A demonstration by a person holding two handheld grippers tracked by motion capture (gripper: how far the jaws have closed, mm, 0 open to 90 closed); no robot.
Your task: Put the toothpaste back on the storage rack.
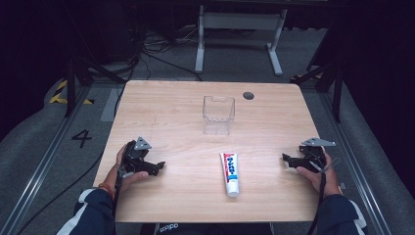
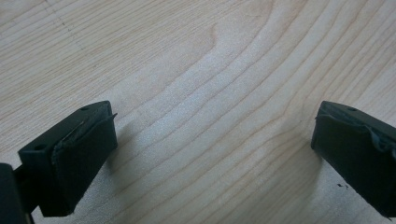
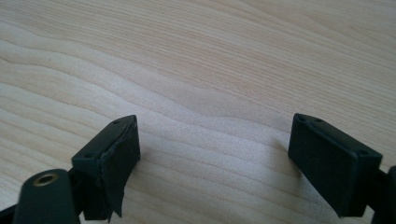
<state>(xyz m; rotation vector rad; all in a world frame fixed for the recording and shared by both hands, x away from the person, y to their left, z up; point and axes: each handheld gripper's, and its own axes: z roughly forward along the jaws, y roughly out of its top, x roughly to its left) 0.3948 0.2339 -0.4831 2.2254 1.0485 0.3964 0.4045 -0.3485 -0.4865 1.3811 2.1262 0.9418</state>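
A white toothpaste tube (image 1: 230,172) with red and blue print lies on the wooden table (image 1: 186,103), cap toward the front edge. Behind it stands a clear plastic cup-like container (image 1: 218,114), upright and empty. My left gripper (image 1: 157,167) rests low at the table's front left, jaws pointing right, open with bare wood between them (image 2: 215,135). My right gripper (image 1: 287,160) rests at the front right, jaws pointing left toward the tube, open over bare wood (image 3: 215,140). Both are well apart from the tube.
A dark round grommet (image 1: 248,95) sits near the table's back right. Beyond the table are a white metal frame (image 1: 240,29), cables on the grey floor, and rails along both sides.
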